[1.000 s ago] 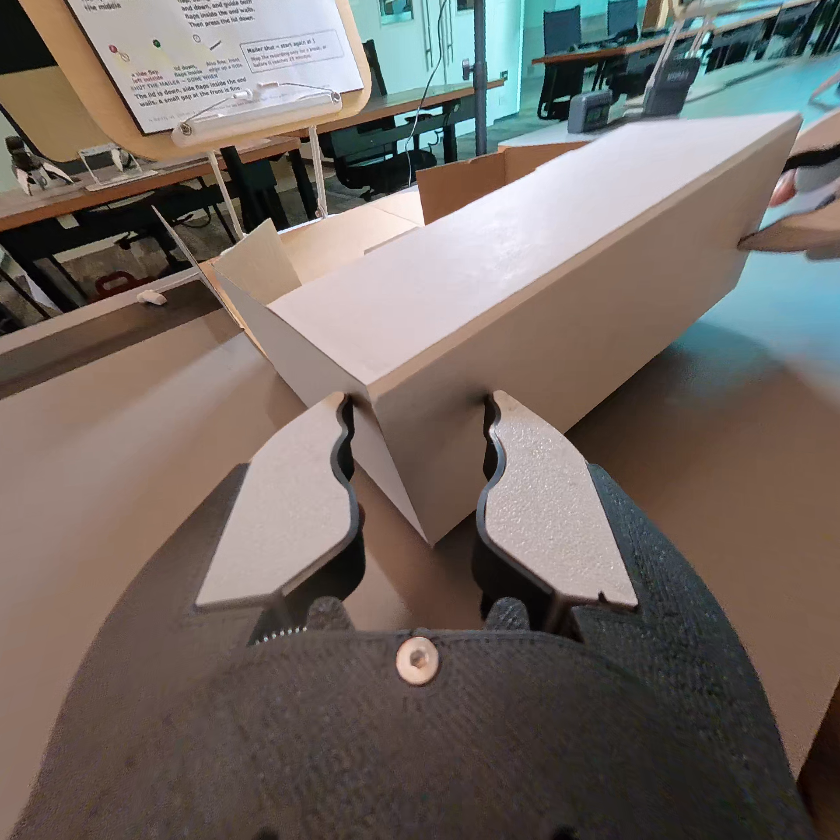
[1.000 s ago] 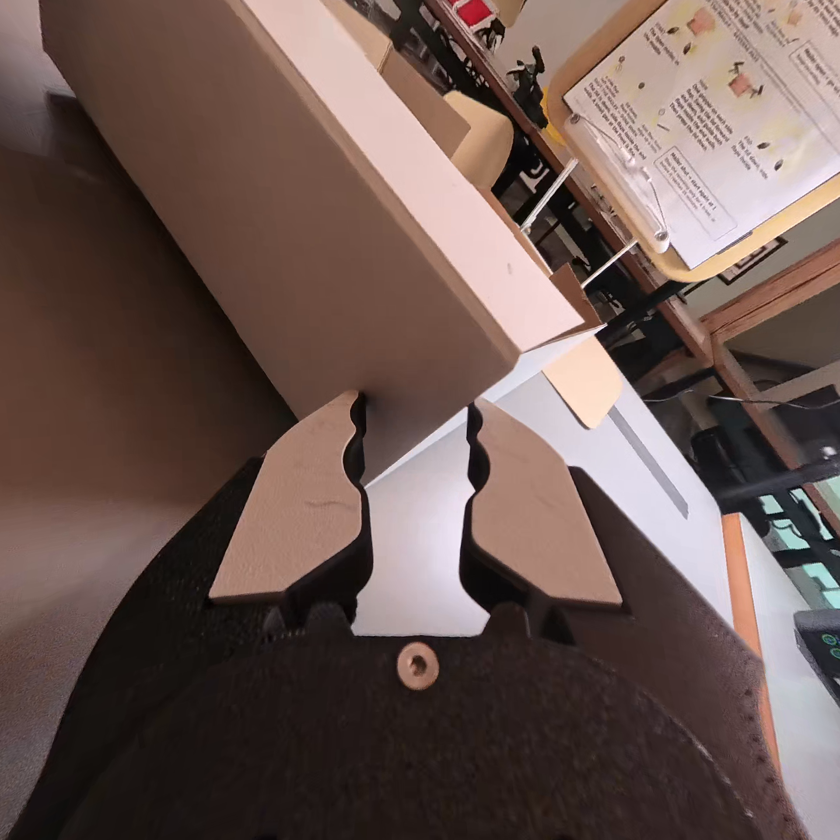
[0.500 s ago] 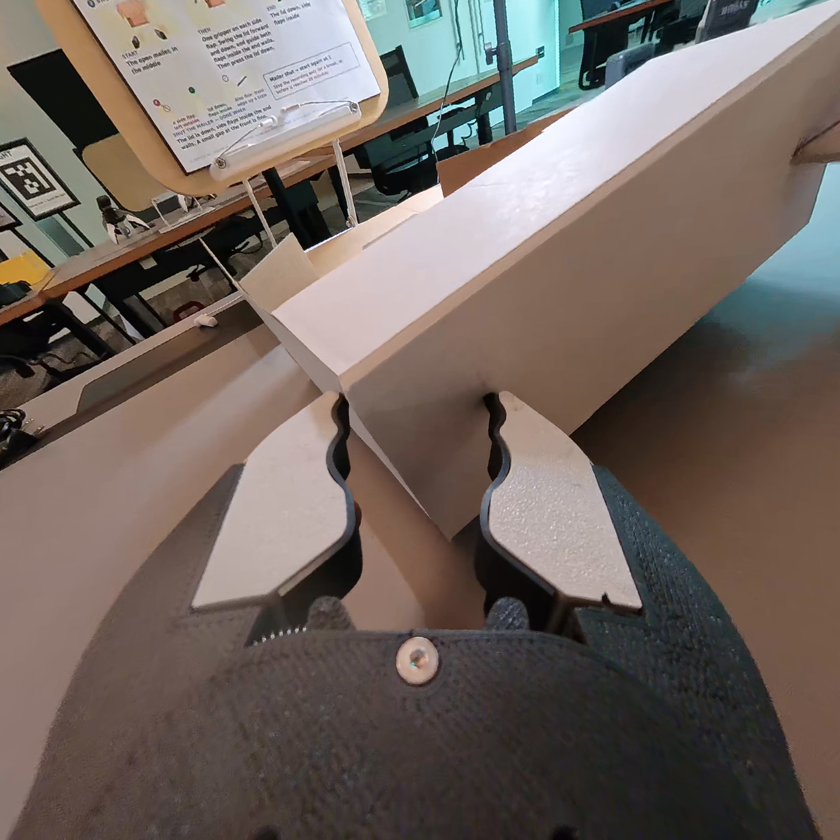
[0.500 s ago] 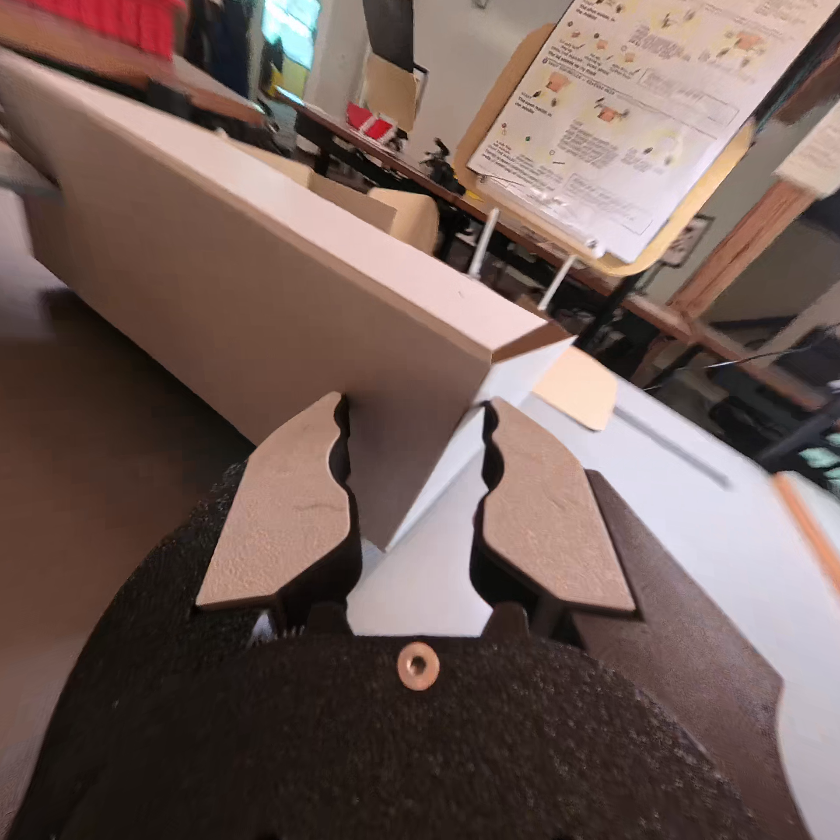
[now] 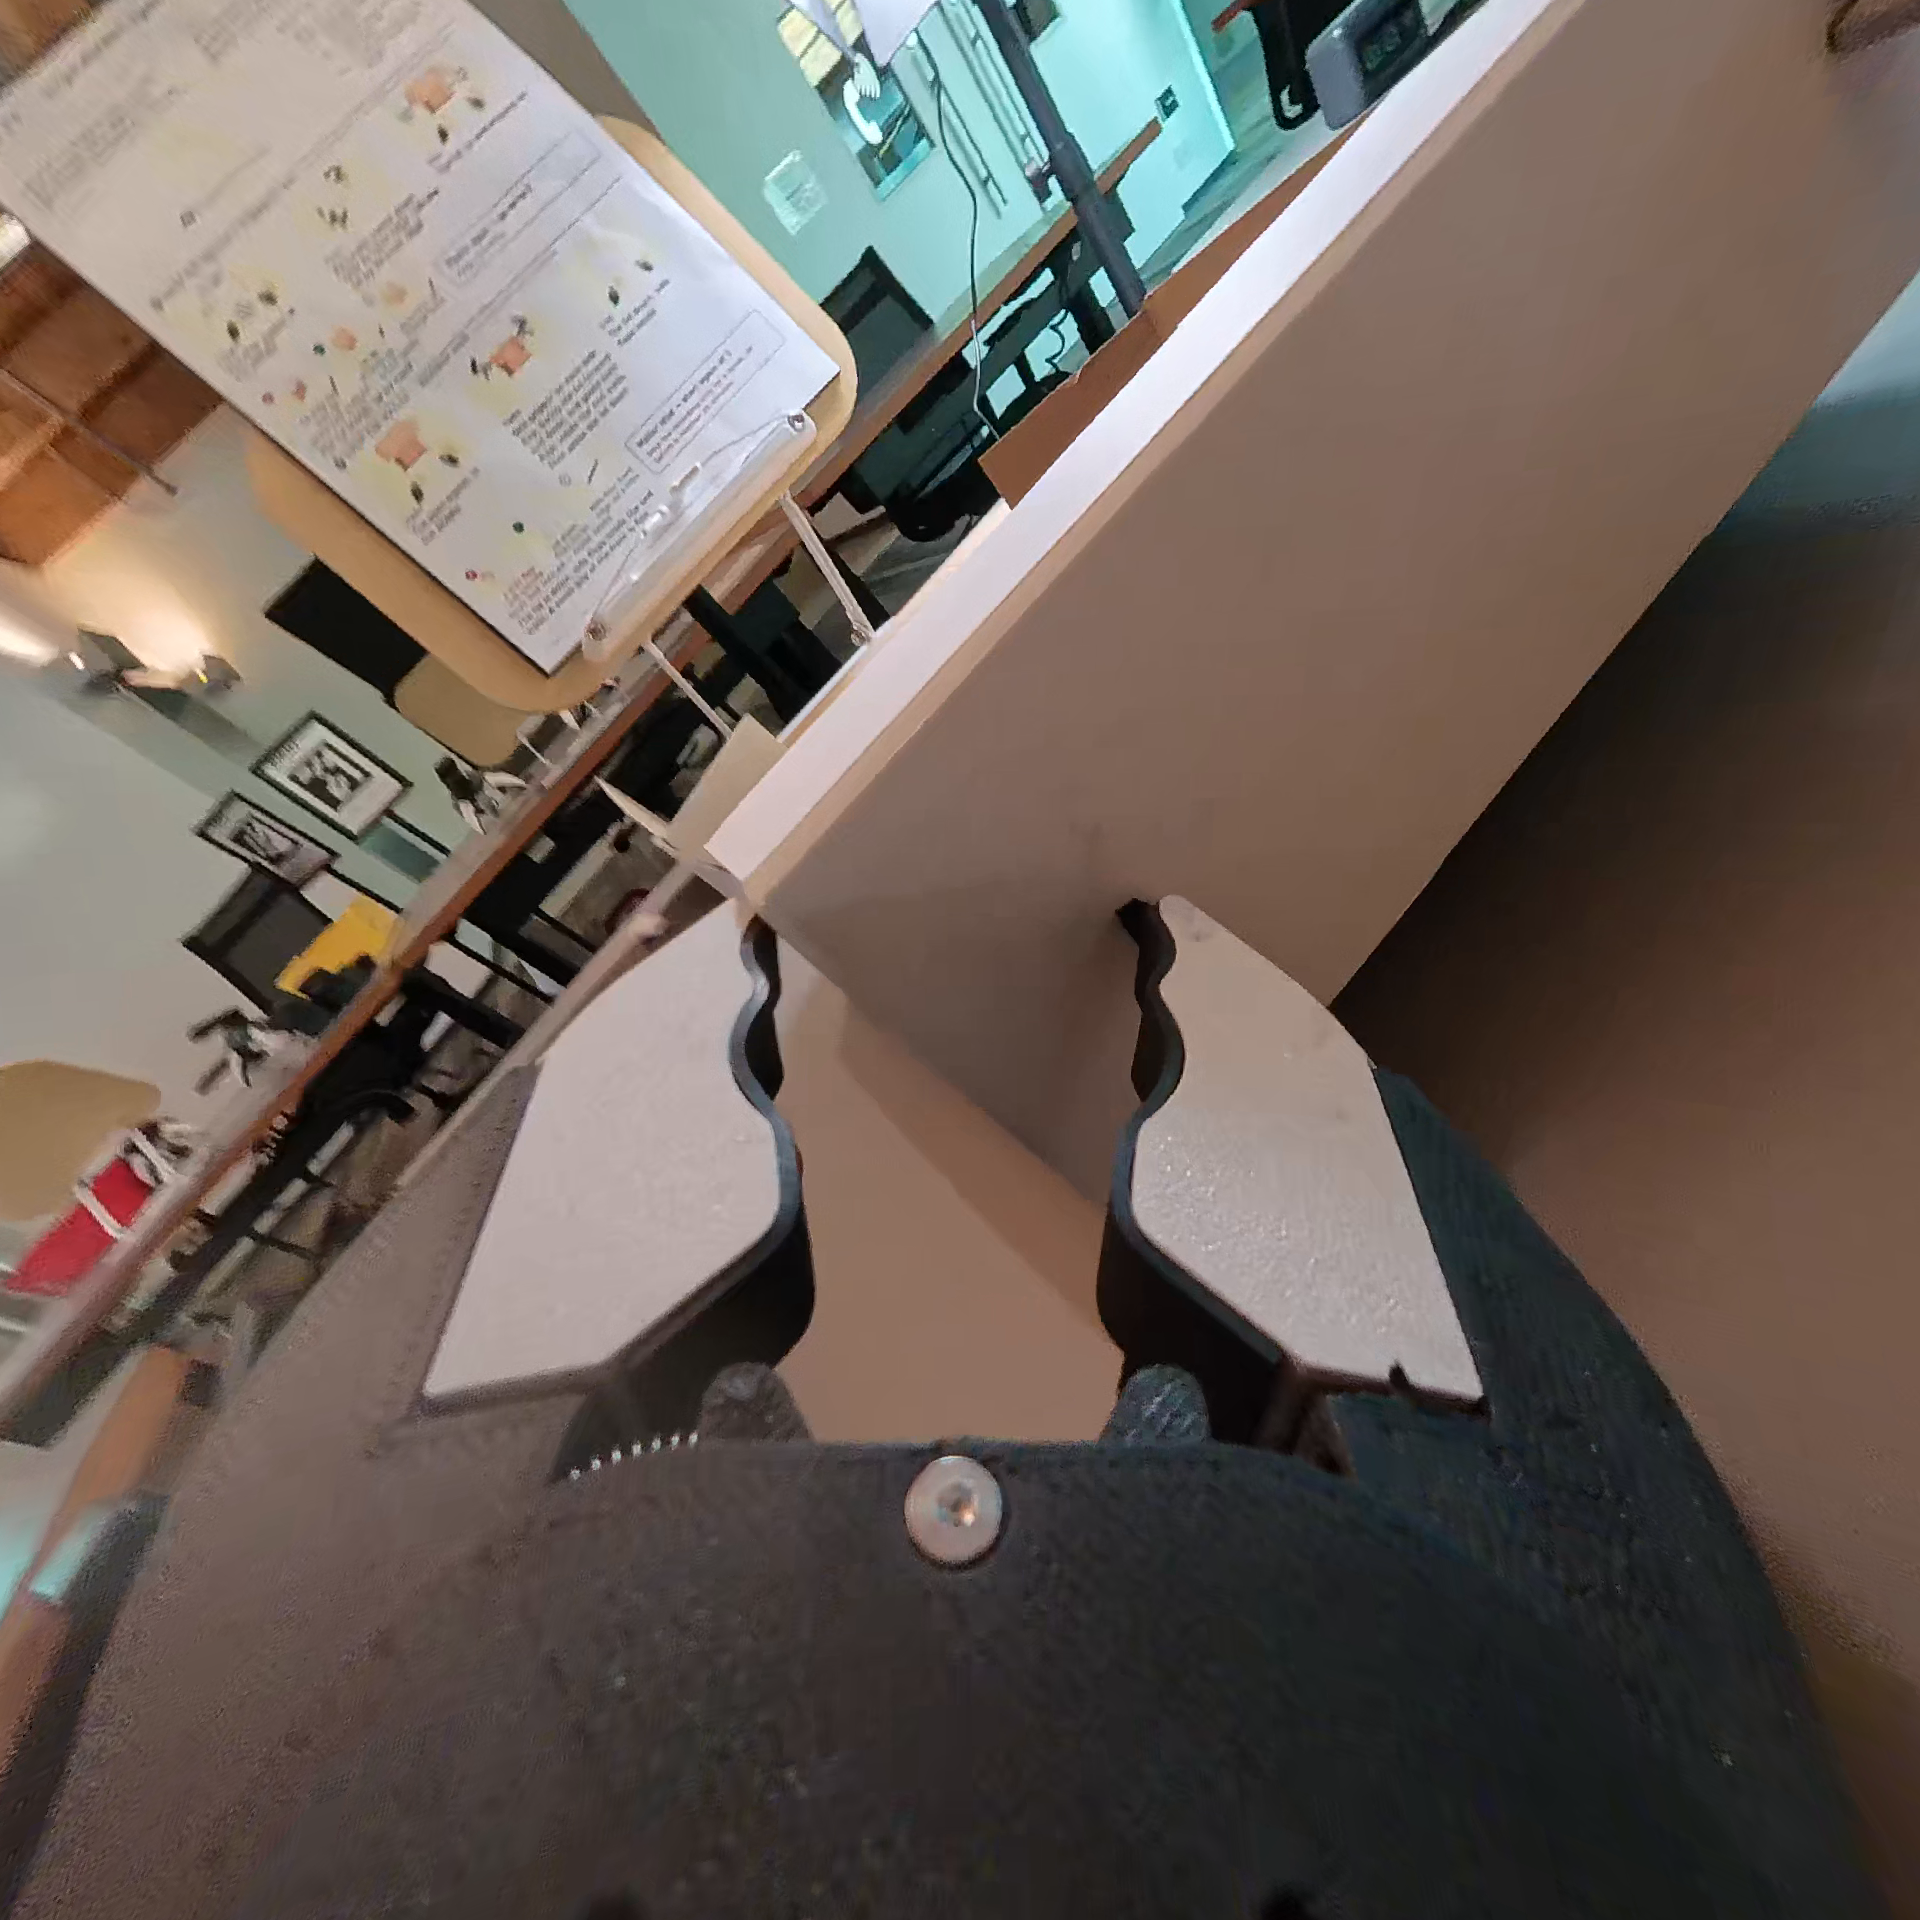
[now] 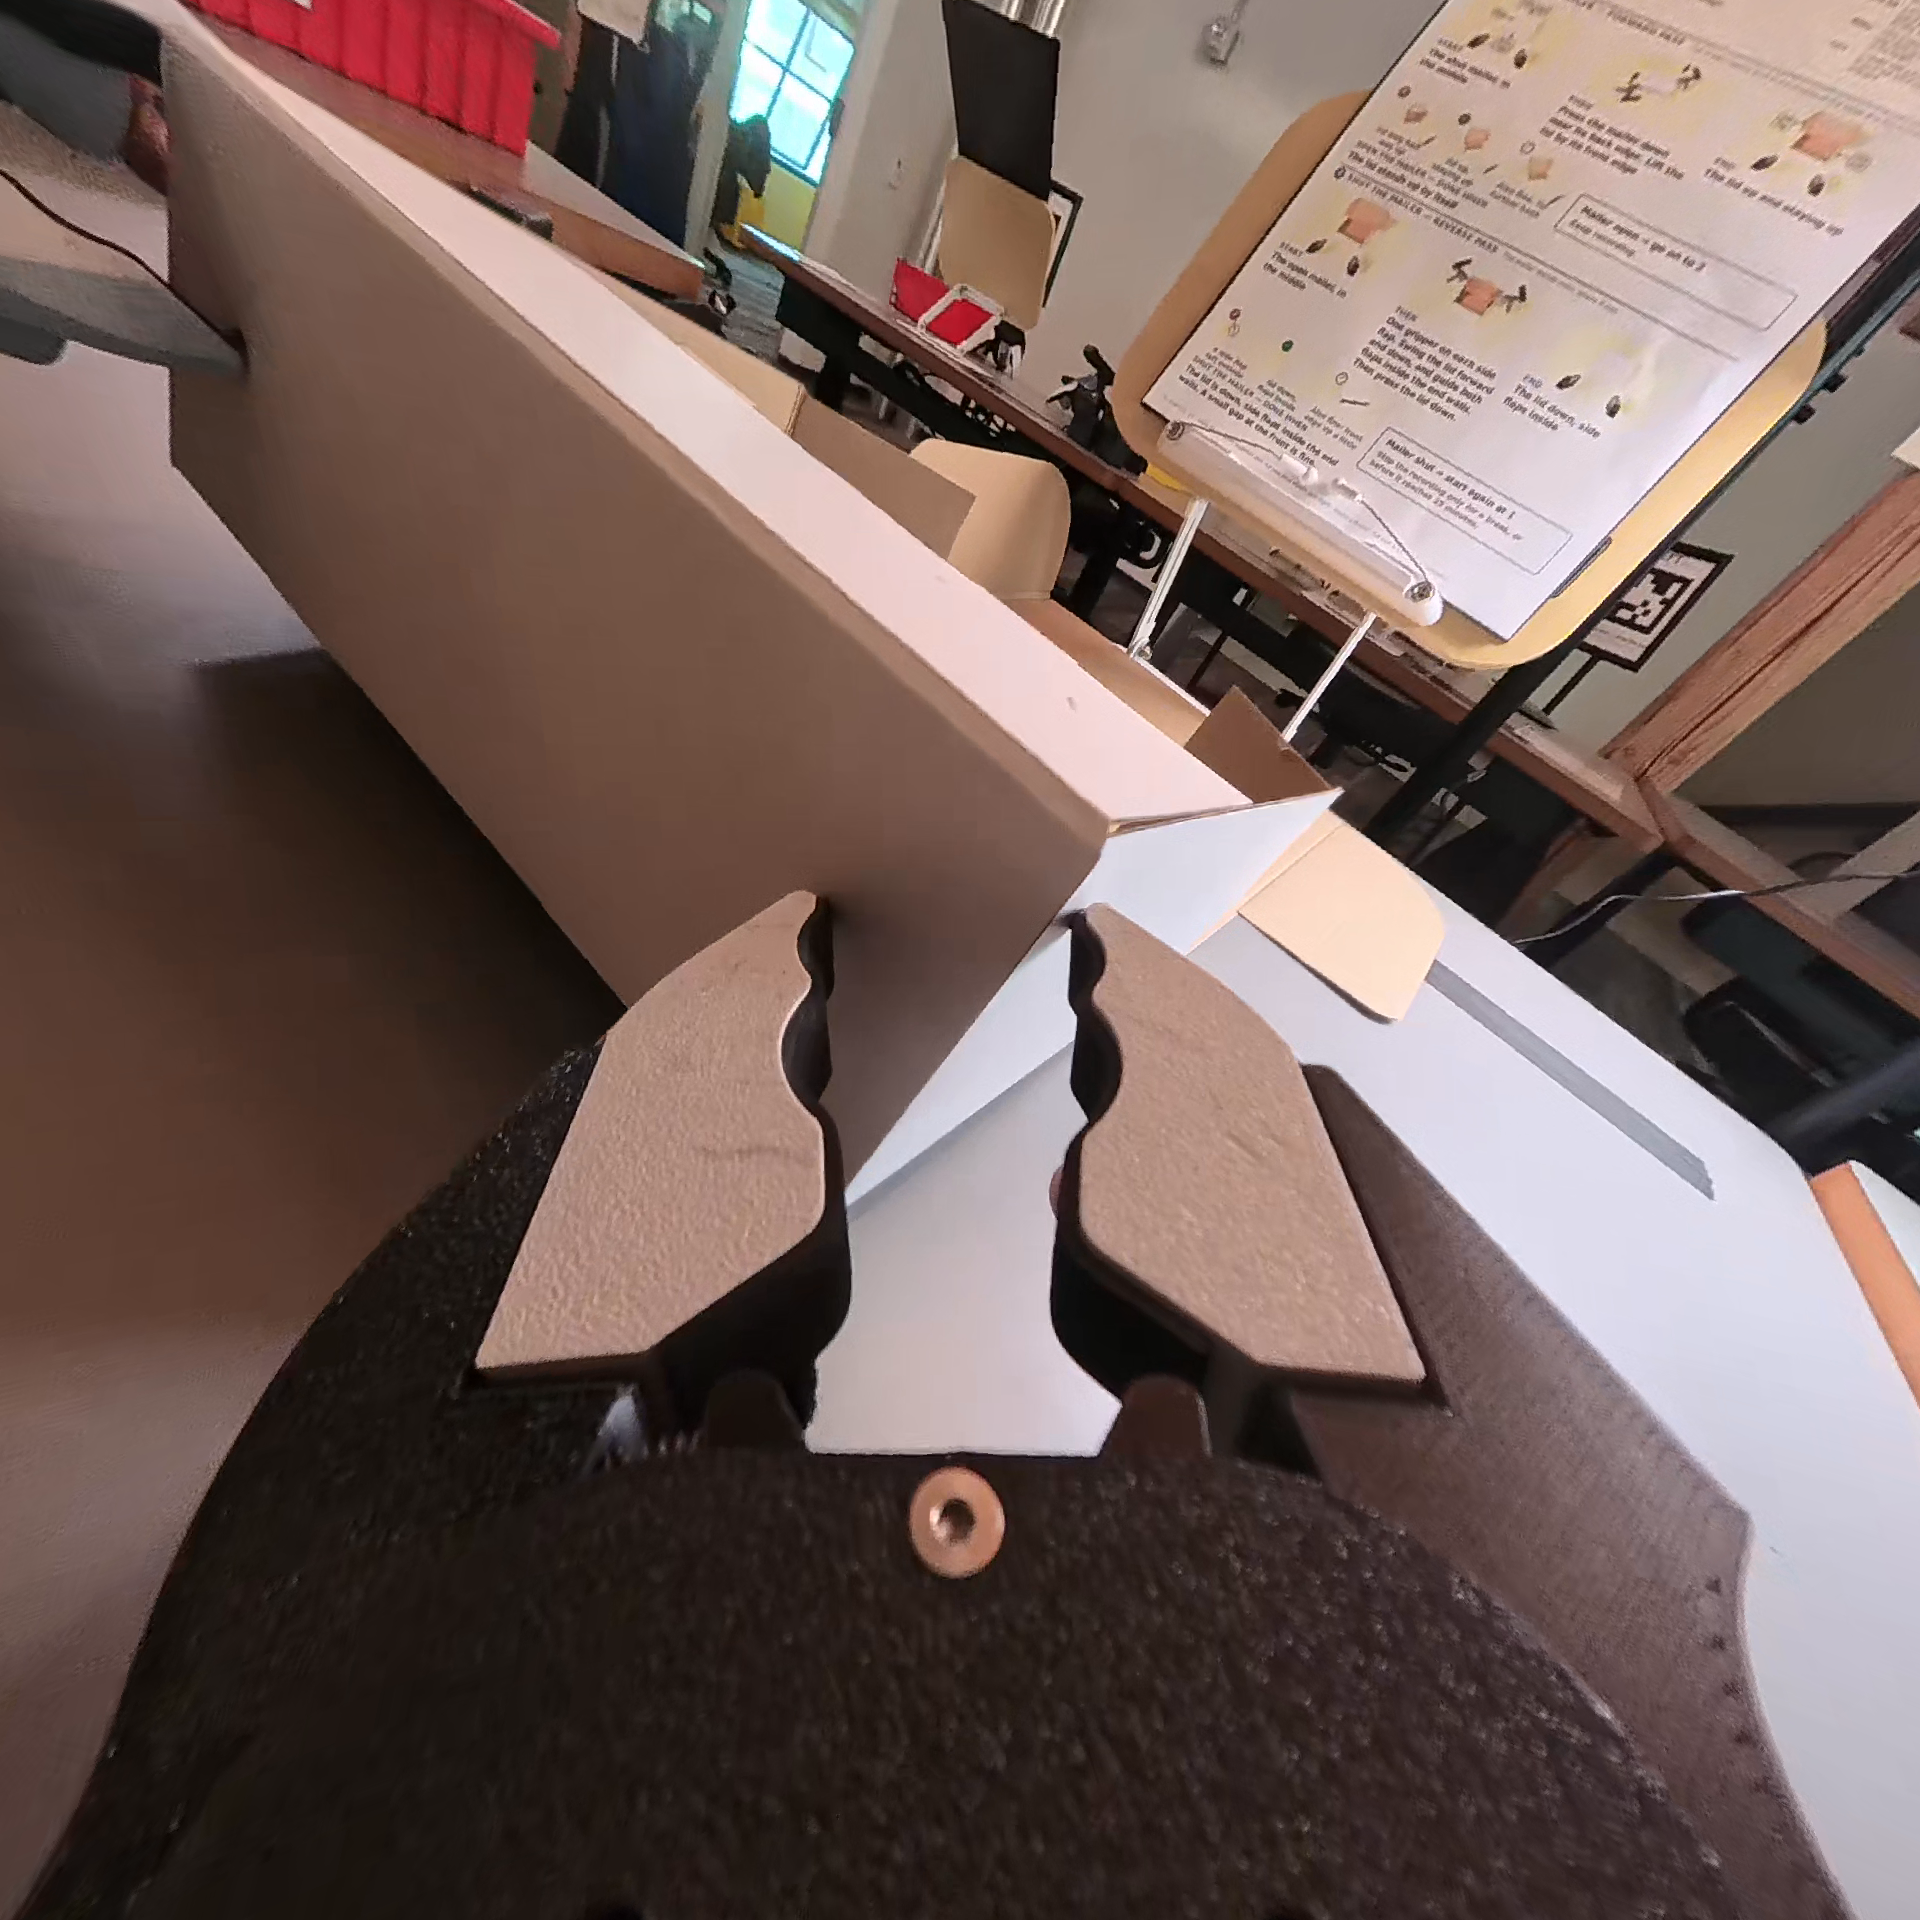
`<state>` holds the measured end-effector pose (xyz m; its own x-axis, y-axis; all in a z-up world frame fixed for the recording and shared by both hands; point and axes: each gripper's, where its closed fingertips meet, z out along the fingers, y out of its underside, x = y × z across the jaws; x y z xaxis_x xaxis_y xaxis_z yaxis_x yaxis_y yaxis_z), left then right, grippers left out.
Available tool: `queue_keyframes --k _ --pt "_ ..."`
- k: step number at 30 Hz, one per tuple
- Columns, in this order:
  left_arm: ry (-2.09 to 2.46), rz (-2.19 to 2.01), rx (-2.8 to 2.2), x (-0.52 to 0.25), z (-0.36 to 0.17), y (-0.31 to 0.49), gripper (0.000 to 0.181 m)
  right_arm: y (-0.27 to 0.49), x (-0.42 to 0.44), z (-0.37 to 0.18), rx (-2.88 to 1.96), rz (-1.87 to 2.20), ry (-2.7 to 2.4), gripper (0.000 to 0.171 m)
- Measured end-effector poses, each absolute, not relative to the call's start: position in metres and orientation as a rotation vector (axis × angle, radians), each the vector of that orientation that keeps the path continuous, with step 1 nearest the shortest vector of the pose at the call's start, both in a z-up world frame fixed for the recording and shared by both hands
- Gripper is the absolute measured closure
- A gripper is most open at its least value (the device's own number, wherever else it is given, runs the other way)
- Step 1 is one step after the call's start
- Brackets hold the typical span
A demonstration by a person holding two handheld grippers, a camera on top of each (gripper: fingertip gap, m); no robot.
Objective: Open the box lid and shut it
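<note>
The pale cardboard box lid (image 5: 1351,520) is tilted up off the table, and its front wall faces both cameras. My left gripper (image 5: 951,925) is open, with the lid's left front corner dipping between its fingers and both fingertips against the front wall. My right gripper (image 6: 945,914) is open in the same way at the lid's (image 6: 540,582) other front corner. A white side flap (image 6: 1195,862) sticks out beside that corner. The left gripper's finger (image 6: 125,332) shows at the lid's far end in the right wrist view. The inside of the box is hidden.
The brown table top (image 5: 1662,1039) lies under the raised lid. A tan box flap (image 6: 1340,914) rests on the pale table surface (image 6: 1558,1247). An instruction board on a stand (image 6: 1507,312) is behind the box and also shows in the left wrist view (image 5: 416,312). Desks and chairs fill the background.
The lid's front edge has risen and the lid stands steeper. Both grippers have moved up with it and tilted. The gap between each pair of fingers is unchanged.
</note>
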<state>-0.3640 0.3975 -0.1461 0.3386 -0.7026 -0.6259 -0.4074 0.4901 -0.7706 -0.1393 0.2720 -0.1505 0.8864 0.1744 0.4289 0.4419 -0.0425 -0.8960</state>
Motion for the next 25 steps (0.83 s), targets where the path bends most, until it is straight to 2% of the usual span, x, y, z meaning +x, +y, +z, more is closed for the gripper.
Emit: queue_keyframes --k 7,11,16,23,25 --pt "1.244 -0.231 -1.012 -0.367 -0.151 0.395 0.11 0.268 -0.141 -0.159 -1.632 -0.238 -0.501 0.13" --pt "1.2 -0.124 -0.904 -0.37 -0.146 0.395 0.1 0.269 -0.143 -0.159 -1.628 -0.192 -0.457 0.13" --pt "1.345 -0.045 -0.829 -0.364 -0.152 0.388 0.107 0.27 -0.144 -0.16 -1.616 -0.196 -0.479 0.131" --pt "1.585 -0.057 -0.95 -0.358 -0.171 0.388 0.116 0.267 -0.145 -0.169 -1.638 -0.254 -0.543 0.131" --pt "1.656 -0.06 -1.0 -0.36 -0.171 0.387 0.123 0.265 -0.144 -0.172 -1.651 -0.286 -0.57 0.131"
